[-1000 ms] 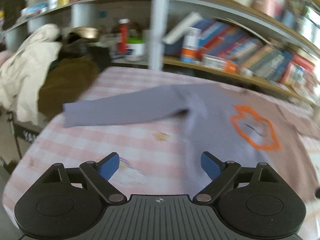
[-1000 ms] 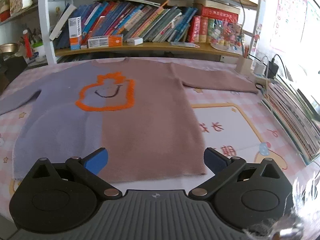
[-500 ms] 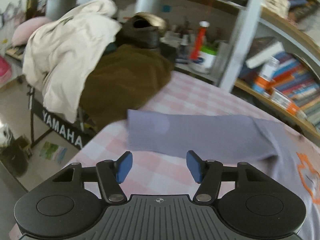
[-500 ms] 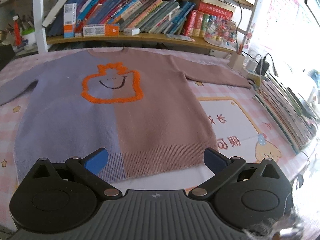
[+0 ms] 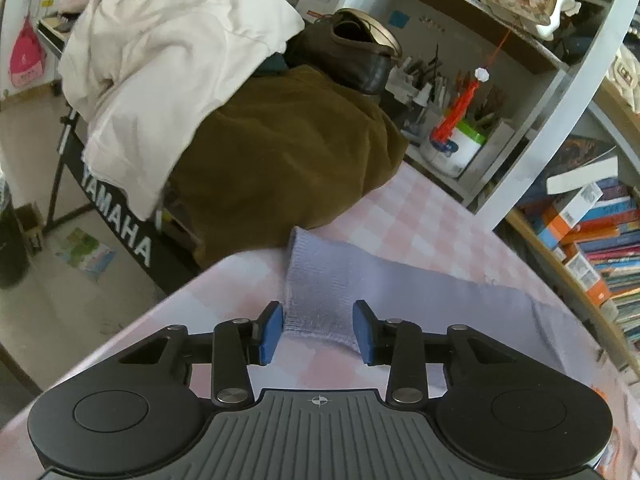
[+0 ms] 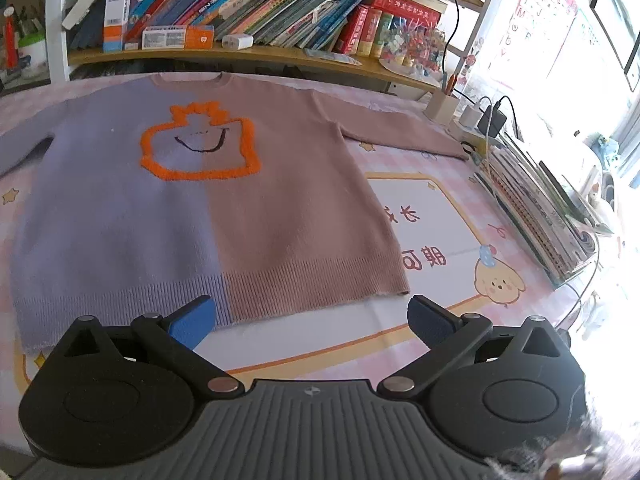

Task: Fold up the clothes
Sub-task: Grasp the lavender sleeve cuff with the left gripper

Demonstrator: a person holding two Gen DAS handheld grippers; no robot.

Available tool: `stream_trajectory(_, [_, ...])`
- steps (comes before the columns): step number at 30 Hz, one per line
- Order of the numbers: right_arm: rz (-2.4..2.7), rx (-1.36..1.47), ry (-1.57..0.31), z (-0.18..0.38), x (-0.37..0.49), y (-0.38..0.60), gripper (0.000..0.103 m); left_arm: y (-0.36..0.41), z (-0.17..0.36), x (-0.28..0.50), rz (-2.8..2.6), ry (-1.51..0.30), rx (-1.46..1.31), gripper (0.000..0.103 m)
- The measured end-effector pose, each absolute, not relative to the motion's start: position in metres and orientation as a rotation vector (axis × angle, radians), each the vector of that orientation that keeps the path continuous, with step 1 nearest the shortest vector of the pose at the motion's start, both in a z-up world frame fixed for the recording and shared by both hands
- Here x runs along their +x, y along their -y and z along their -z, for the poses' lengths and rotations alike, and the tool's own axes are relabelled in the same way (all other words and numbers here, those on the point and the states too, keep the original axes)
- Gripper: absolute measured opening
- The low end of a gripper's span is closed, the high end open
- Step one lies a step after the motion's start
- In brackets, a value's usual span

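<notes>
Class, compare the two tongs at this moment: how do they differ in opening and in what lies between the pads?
The left tongs have just been closing, narrowly around the lilac sleeve cuff; the right tongs stand wide open. The left straddle fabric; the right hover before the sweater hem, gripping nothing. Both have blue pads.

Bare tablecloth [image 6: 432,216] is lying open at three o'clock of the sweater [image 6: 200,216]; stacked books [image 6: 536,208] are blocking beyond.
</notes>
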State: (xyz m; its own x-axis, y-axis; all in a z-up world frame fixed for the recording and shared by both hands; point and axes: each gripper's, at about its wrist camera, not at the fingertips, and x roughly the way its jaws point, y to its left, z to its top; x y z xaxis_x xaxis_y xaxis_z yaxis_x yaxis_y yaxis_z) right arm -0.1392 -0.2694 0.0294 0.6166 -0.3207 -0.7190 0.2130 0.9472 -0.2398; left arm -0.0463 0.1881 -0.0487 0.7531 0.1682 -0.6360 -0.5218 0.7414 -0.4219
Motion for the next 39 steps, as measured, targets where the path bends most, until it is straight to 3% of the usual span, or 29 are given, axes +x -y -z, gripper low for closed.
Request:
stream_trajectory(21, [0.340, -0.128, -0.864, -0.030, -0.147, 0.270, 0.103, -0.172, 0.059, -0.019, -0.307, -0.596, -0.861, 0.036])
stream_trajectory(29, [0.348, -0.113, -0.862, -0.030, -0.149, 0.274, 0.103, -0.189, 0.059, -0.024, -0.452, -0.596, -0.865, 0.003])
stream_trajectory(39, [0.292, -0.119, -0.859, -0.027, -0.142, 0.279, 0.103, -0.179, 0.023, -0.028, -0.379, -0.484, -0.831, 0.002])
